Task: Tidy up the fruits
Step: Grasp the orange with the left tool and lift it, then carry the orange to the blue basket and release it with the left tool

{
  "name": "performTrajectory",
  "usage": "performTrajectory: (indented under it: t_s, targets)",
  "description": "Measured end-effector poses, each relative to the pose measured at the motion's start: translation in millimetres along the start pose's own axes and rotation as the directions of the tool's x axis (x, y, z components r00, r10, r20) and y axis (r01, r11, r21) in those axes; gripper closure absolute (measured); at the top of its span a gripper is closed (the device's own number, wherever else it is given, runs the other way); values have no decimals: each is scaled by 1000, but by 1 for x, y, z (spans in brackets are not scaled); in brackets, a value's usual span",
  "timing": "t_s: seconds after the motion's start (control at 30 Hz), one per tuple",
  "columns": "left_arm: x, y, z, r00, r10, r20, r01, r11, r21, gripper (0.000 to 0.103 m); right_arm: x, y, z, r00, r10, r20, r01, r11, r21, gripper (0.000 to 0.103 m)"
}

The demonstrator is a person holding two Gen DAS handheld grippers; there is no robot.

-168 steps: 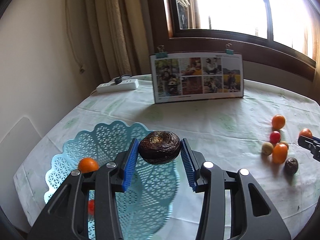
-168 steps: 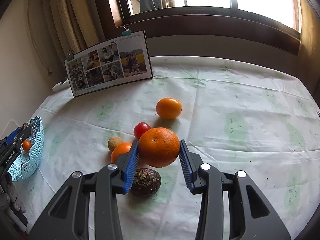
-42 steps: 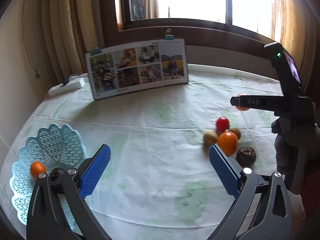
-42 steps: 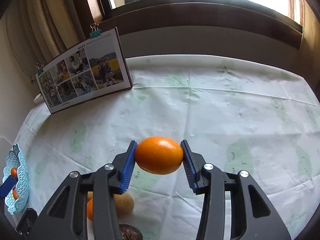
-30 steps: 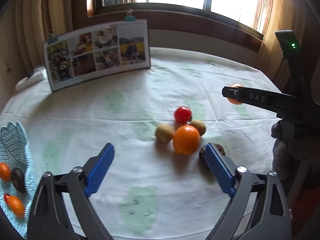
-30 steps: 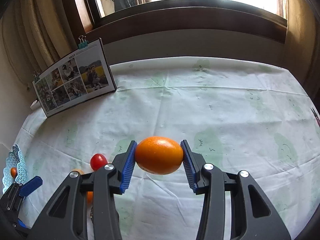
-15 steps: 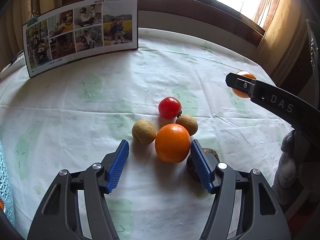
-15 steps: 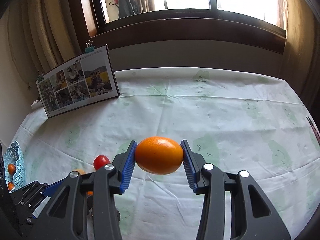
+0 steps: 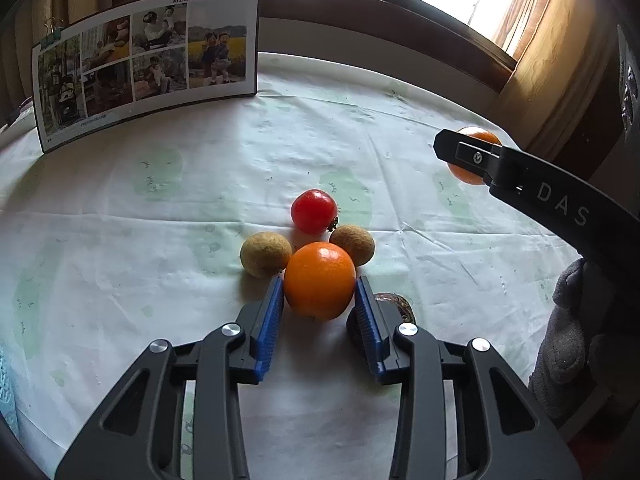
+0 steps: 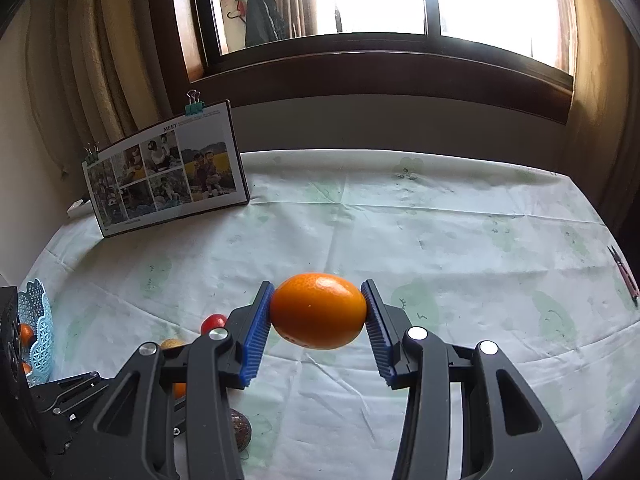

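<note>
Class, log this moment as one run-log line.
left gripper: shut on table orange | right gripper: shut on lifted orange | basket: far left

Two oranges (image 9: 319, 280) (image 10: 318, 310), one red fruit (image 9: 313, 211), two tan-brown round fruits (image 9: 265, 254) (image 9: 353, 245), one dark wrinkled fruit (image 9: 394, 304); the blue basket (image 10: 38, 316) at the tabletop's left edge holds perhaps two small orange fruits (image 10: 25, 334).

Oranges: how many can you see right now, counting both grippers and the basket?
4 at least: one between the left gripper pads on the table, one held by the right gripper in the air, two partly visible in the blue basket at and. More may be hidden.
</note>
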State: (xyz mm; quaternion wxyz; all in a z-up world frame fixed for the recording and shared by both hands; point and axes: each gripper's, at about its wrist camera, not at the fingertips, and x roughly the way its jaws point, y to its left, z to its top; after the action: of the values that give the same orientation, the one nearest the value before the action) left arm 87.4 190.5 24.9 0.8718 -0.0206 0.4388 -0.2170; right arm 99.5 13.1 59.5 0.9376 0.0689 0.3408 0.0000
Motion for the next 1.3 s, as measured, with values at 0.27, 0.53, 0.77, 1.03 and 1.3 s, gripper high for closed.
performTrajectory:
  t_s: [0.27,0.53,0.77,1.03,1.3]
  targets:
    - [-22,3,-7,997,59,55,-60,998,16,66,-8,5,1,1000,15,15,-15,1000,-9,58]
    - [-60,13,-13,976,160,149,-163,987,5,65,-16,12,2,999,38,25,-38,999,-20,58]
    - [-90,39,-20,942,262,210,-254,965,-65,65,-25,20,1,997,73,38,-72,997,-30,58]
    - [-126,82,-32,850,454,267,-420,890,-176,65,-33,31,-2,993,114,39,-112,993,-45,58]
    - [-148,129,-48,803,547,236,-484,830,-276,65,-38,41,-7,989,140,35,-138,988,-66,58]
